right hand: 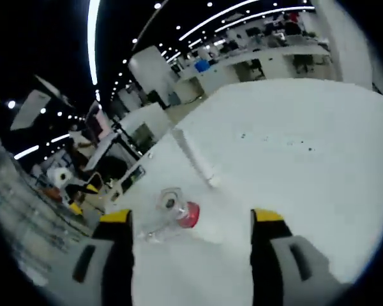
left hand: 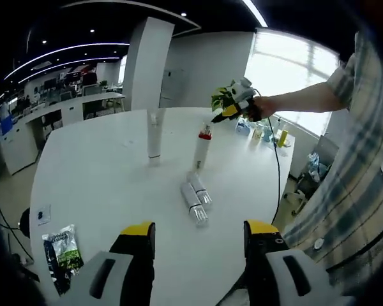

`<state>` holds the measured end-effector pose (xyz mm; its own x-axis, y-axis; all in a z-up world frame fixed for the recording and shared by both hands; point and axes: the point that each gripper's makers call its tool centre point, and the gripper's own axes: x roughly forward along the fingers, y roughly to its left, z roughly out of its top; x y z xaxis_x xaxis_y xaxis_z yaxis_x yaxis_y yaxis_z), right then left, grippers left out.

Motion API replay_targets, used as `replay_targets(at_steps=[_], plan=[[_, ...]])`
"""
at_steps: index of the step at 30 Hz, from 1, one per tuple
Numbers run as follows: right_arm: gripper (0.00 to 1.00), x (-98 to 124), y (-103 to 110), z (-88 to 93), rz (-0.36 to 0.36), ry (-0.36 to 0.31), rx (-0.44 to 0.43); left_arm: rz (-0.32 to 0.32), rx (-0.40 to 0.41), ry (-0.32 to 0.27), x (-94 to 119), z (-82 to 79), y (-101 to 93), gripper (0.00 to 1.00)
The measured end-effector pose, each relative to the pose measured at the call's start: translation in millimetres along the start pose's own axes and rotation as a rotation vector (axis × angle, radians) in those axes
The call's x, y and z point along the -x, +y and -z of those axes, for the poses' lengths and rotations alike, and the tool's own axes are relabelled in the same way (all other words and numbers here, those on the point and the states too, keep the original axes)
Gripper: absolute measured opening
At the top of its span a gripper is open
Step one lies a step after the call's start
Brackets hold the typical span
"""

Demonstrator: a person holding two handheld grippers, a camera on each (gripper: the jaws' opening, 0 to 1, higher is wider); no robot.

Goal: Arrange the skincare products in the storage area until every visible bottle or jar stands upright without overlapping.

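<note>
Looking past my left gripper (left hand: 198,245), jaws spread and empty, two tubes (left hand: 195,197) lie touching at centre frame on the white table (left hand: 89,166); light, slick, likely rollers, so I'd pinch mid-barrel. Above them stand a red-capped bottle (left hand: 202,148) and tall tube (left hand: 154,135). Right gripper (right hand: 191,236) parted above that red cap.

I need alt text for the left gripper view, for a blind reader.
Two bottles lie side by side on a white table; a red-capped bottle and a tall tube stand behind. The open left gripper waits below; the right gripper hovers beyond.
</note>
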<state>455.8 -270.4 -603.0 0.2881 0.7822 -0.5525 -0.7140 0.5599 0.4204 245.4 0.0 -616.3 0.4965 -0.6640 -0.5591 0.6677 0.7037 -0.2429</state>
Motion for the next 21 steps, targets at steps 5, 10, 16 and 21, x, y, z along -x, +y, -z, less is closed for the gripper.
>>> replay_targets(at_steps=[5,10,16,21], plan=[[0.61,-21.8,1.9,20.1,-0.007,0.076,0.157,-0.021,0.007,0.003,0.6,7.6,-10.2,0.57],[0.53,-37.6,5.4,29.5,-0.025,0.117,0.271,-0.044,0.003,0.015,4.5,13.4,-15.0,0.57],[0.44,-50.7,6.6,28.1,-0.063,0.109,0.376,-0.077,-0.002,0.014,8.8,17.5,-16.7,0.57],[0.4,-53.5,10.2,17.5,-0.097,0.082,0.465,-0.069,-0.009,0.003,6.7,18.3,-25.3,0.58]])
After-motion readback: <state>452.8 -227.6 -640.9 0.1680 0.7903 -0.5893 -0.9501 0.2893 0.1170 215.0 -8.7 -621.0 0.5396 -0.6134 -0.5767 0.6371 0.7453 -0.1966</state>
